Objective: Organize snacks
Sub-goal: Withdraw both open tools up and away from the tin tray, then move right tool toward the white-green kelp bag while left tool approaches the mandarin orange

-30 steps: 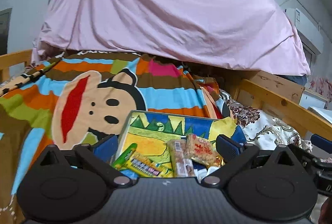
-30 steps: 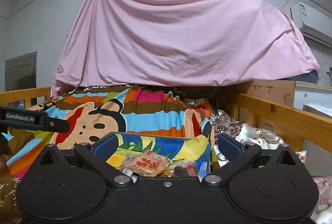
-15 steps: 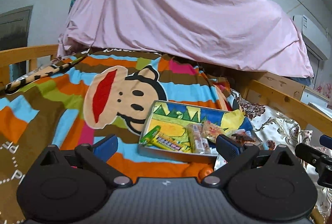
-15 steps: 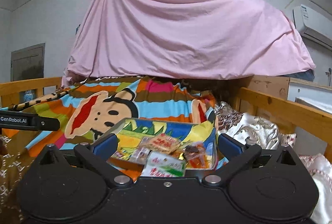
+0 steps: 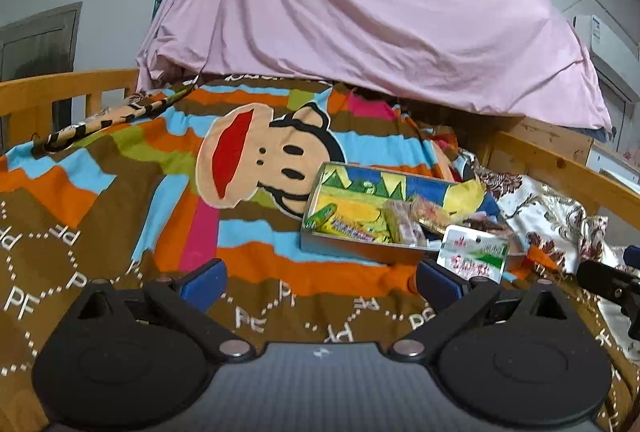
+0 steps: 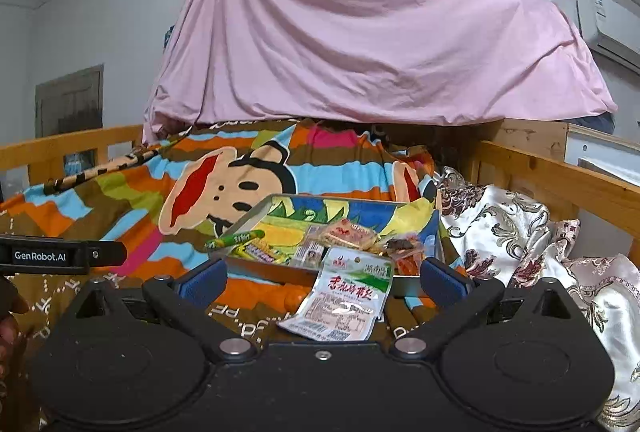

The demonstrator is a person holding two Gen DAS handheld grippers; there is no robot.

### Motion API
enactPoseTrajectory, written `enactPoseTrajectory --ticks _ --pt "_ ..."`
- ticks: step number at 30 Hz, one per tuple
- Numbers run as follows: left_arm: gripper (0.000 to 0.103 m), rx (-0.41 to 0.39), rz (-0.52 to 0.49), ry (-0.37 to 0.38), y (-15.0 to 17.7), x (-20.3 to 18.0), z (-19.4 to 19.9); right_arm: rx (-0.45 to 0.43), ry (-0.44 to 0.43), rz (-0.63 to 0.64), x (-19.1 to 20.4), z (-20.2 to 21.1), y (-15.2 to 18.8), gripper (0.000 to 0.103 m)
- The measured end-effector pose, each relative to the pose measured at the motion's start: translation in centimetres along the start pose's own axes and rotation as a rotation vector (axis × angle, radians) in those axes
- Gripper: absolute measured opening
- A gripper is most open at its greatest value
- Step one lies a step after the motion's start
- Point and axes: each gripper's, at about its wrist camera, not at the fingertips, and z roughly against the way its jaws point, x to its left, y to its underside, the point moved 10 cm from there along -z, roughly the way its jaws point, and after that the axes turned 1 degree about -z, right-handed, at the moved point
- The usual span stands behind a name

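A shallow metal tray [image 5: 352,247] with a colourful picture inside lies on the striped monkey blanket [image 5: 120,192]. It holds several snack packets, among them a green stick pack [image 5: 320,215] and an orange-red packet [image 5: 430,211]. A white-and-green packet [image 6: 344,296] hangs over the tray's [image 6: 256,213] front rim onto the blanket. My left gripper [image 5: 320,282] is open and empty, short of the tray. My right gripper [image 6: 322,278] is open too, and the white-and-green packet lies just beyond its fingers, untouched. The left gripper's body [image 6: 60,256] shows at the left of the right wrist view.
Wooden bed rails [image 6: 560,184] run along both sides. A pink sheet [image 6: 360,44] hangs across the back. Floral satin cloth [image 6: 504,232] is bunched right of the tray. A hand [image 6: 8,316] shows at the left edge. An air conditioner [image 6: 608,28] is on the right wall.
Both grippers have drawn back from the tray, which now looks smaller and farther. The white-and-green packet has come into view, draped over the tray's front rim.
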Motion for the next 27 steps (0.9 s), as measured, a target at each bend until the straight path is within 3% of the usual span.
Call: enactPoseTrajectory --ticks 14,27 --pt "0.102 0.059 -0.011 -0.031 1.8 0.7 -0.2 0.103 -0.004 0.075 1.3 -1.5 2.0 0.102" --pt "0.102 0.134 -0.021 -0.057 2.8 0.9 -1.4 0.197 0.012 0.023 0.4 -3.3 3.4 0.102"
